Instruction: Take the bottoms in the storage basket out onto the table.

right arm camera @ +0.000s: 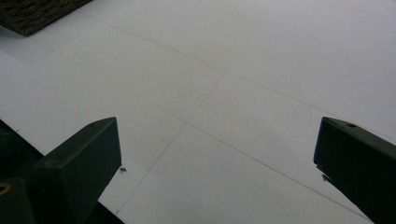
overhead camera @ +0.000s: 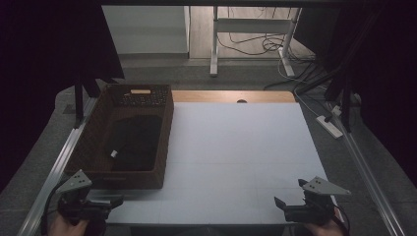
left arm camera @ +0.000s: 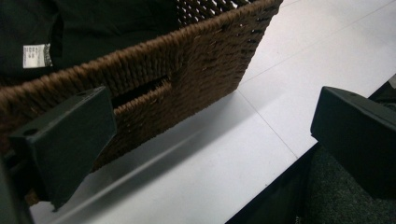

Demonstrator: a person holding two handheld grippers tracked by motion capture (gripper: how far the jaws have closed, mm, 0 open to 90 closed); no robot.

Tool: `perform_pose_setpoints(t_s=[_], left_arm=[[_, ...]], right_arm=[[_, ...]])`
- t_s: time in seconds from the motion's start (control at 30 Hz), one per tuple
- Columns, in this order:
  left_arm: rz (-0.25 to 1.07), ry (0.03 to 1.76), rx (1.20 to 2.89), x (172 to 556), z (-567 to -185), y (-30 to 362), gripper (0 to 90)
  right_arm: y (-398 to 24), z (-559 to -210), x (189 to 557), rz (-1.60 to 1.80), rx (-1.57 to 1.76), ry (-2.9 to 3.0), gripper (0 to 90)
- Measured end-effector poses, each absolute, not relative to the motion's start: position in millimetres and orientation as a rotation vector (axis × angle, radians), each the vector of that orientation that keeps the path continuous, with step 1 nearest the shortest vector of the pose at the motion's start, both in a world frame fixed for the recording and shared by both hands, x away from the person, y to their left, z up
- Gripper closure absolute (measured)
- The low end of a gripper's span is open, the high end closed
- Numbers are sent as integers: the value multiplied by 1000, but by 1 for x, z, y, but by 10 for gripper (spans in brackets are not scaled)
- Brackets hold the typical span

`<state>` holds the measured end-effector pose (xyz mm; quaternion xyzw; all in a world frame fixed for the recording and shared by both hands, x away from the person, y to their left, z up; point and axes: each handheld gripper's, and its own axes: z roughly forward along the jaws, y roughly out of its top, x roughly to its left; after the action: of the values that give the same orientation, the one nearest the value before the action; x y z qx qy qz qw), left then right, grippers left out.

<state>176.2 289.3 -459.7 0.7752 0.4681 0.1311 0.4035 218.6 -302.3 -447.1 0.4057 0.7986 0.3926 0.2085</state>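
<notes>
the black cloth (overhead camera: 135, 142) already lies folded inside the wicker basket (overhead camera: 164, 142), just ahead of the left gripper (overhead camera: 110, 202) and well off to the left of the right gripper (overhead camera: 290, 199). that looks like the putting-away done, with little left beyond drawing back. both grippers hover empty at the near edge of the white table (overhead camera: 236, 157), each with its jaws spread wide apart. a small white tag (left arm camera: 36, 55) is sewn on the cloth; its print is too small to read.
</notes>
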Motion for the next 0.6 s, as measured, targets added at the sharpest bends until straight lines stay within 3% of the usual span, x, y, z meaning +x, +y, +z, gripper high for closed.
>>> perform_pose_setpoints(t_s=[0.6], left_arm=[[393, 1065, 1938, 186, -443, 294, 0]], right_arm=[[-302, -447, 219, 1092, 1128, 2230, 12]])
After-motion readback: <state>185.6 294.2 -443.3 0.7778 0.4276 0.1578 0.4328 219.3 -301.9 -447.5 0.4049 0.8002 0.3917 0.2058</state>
